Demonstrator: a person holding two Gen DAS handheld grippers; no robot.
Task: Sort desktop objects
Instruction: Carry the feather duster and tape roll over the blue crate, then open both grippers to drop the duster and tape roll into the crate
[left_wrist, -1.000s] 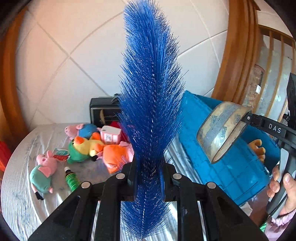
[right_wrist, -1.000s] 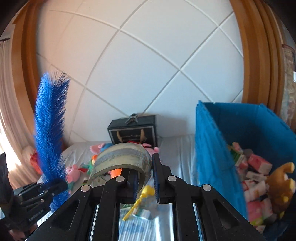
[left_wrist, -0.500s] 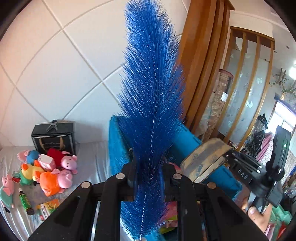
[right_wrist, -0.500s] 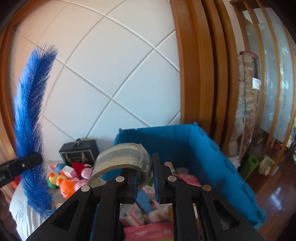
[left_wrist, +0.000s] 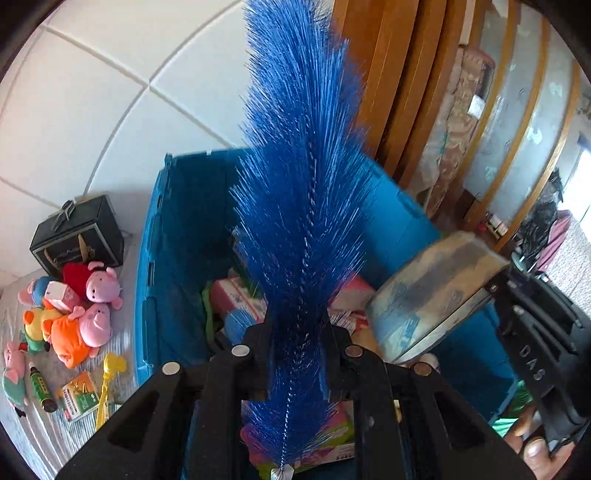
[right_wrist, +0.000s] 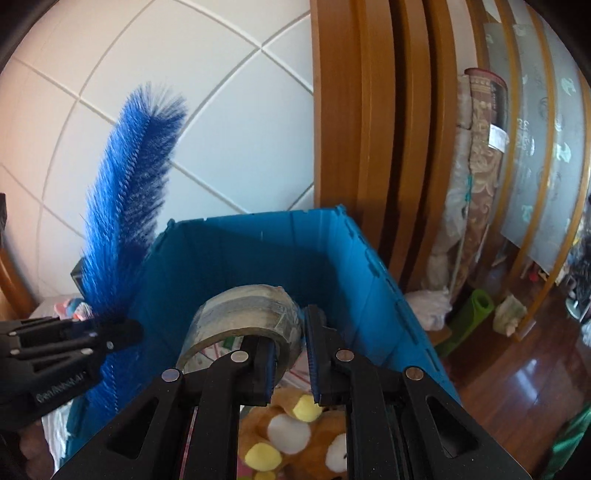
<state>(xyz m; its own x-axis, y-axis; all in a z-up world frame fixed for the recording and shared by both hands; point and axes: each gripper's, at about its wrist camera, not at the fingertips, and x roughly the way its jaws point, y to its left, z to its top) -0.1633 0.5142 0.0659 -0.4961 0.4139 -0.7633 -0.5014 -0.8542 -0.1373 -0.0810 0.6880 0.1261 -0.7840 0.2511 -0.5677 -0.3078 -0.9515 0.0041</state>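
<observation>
Two things are in hand at once, both above the open blue crate (right_wrist: 258, 254). The left gripper (left_wrist: 297, 354) is clamped narrow on a blue bristle brush (left_wrist: 303, 177), pinching it low on the twisted wire stem so the long plume stands upright above the jaws and a short tail hangs below. That brush looks very light and springy; the bristles would flatten under the pads, so only the wire core gives a firm hold, and a grip near the bottom leaves the top free to sway. The right gripper (right_wrist: 291, 354) holds a roll of tape (right_wrist: 243, 317) by its wall, one finger inside the ring and one outside, jaws nearly together. The roll looks stiff, moderately heavy and smooth-faced, so it could pivot about such a thin pinch; neither item seems fragile, and a short drop should do no harm. Inside the crate lie a brown plush toy (right_wrist: 295, 424) and pink packets (left_wrist: 236, 295). Beyond the crate's left wall, plush pigs (left_wrist: 88, 306) and a yellow toy (left_wrist: 107, 373) remain on the cloth-covered desk (left_wrist: 22, 417).
</observation>
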